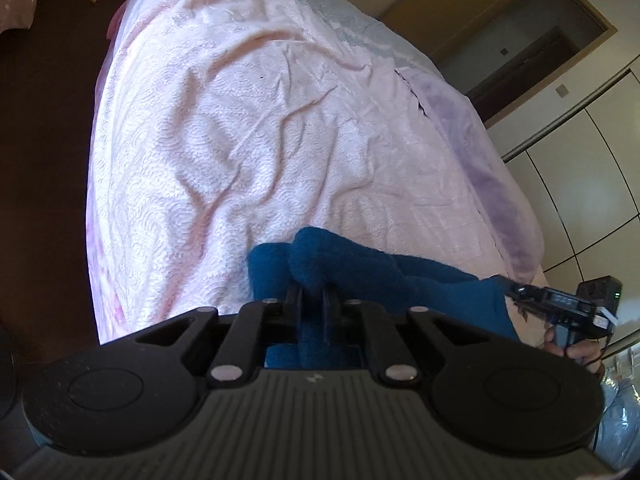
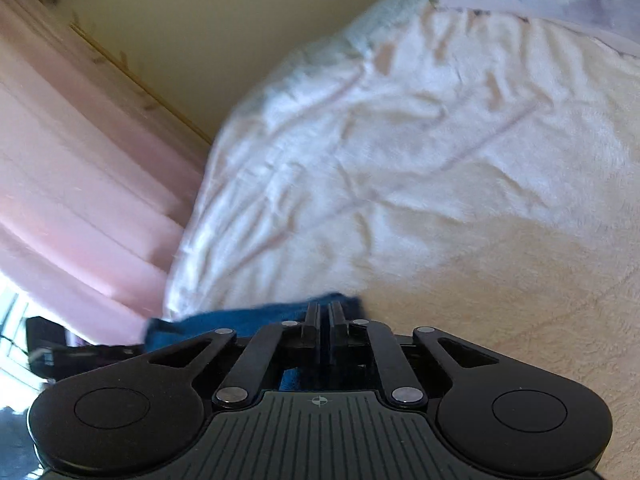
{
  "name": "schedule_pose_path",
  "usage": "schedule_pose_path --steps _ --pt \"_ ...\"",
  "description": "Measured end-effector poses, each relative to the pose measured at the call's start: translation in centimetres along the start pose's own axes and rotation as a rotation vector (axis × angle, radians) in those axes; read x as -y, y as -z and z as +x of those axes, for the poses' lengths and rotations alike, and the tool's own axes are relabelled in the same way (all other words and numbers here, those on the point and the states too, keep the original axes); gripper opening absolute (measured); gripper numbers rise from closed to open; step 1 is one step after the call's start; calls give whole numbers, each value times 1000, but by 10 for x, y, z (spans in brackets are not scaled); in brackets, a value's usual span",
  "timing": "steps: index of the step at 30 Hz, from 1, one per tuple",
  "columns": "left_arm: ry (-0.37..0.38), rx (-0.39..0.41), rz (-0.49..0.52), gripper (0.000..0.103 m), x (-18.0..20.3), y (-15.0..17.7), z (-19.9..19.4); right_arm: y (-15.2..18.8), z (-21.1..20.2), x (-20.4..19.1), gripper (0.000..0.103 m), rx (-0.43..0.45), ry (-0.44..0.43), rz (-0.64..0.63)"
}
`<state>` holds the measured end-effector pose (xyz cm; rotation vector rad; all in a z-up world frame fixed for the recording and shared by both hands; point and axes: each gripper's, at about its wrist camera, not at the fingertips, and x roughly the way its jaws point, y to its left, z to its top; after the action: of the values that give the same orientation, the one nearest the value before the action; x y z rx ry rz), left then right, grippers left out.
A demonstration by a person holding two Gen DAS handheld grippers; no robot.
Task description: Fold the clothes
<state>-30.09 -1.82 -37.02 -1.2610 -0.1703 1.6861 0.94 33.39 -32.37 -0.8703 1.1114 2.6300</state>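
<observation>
Now my left gripper (image 1: 311, 292) and right gripper (image 2: 325, 314) each clamp the fuzzy dark-blue fleece garment (image 1: 360, 268), stretched between them above the wrinkled pale-pink bedspread (image 1: 240, 140) ahead.

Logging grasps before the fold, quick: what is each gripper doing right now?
Left gripper: shut on the blue garment.
Right gripper: shut on the same blue garment.

Fuzzy blue fleece garment (image 1: 360, 264); pink textured cloth bedspread (image 1: 240, 128); matt black plastic fingers (image 1: 296, 300).
</observation>
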Motion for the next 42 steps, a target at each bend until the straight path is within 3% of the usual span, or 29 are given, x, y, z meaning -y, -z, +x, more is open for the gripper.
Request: schedule_pose_path --steps 2,4,5,10,11,12,13,16,21,29,30,34,38,40,42 --pt "3 -4 -5 7 -1 -1 0 -4 -5 -8 17 -4 -21 -50" --pt "4 -3 -14 9 -2 -2 1 -8 -3 -13 44 -25 -23 -81" --pt "8 -2 -22 9 -2 -2 0 -8 -1 -15 45 -35 -25 -93" --pt "43 12 -34 13 -2 -6 1 0 16 -14 45 -110 -33 -99" --pt "52 14 -35 13 -2 -8 2 2 22 -15 41 -125 -25 -109" --pt "57 15 -24 13 0 -8 3 5 26 -16 9 -131 -22 -123" --pt "61 15 -11 7 2 -8 5 7 27 -17 8 -124 -20 -138" --pt "45 62 25 6 5 -5 -3 11 15 -26 5 -53 -22 -228" --pt "36 147 -34 6 -8 -3 -16 6 -2 -32 4 87 71 -276" --pt "26 189 -44 6 -9 -13 -7 -1 19 -36 4 191 163 -273" --pt "9 181 -30 6 -9 -13 -4 -1 25 -34 4 167 179 -281" --pt "-82 105 12 9 -11 -10 21 6 70 -16 4 -63 248 -299" --pt "-125 65 15 11 -8 -13 33 -6 69 -4 6 -99 212 -158" --pt "-134 47 -1 15 -5 -16 33 -6 65 -12 13 -107 238 -197" --pt "-130 40 -7 16 -2 -16 27 -4 57 -22 31 -103 263 -227"
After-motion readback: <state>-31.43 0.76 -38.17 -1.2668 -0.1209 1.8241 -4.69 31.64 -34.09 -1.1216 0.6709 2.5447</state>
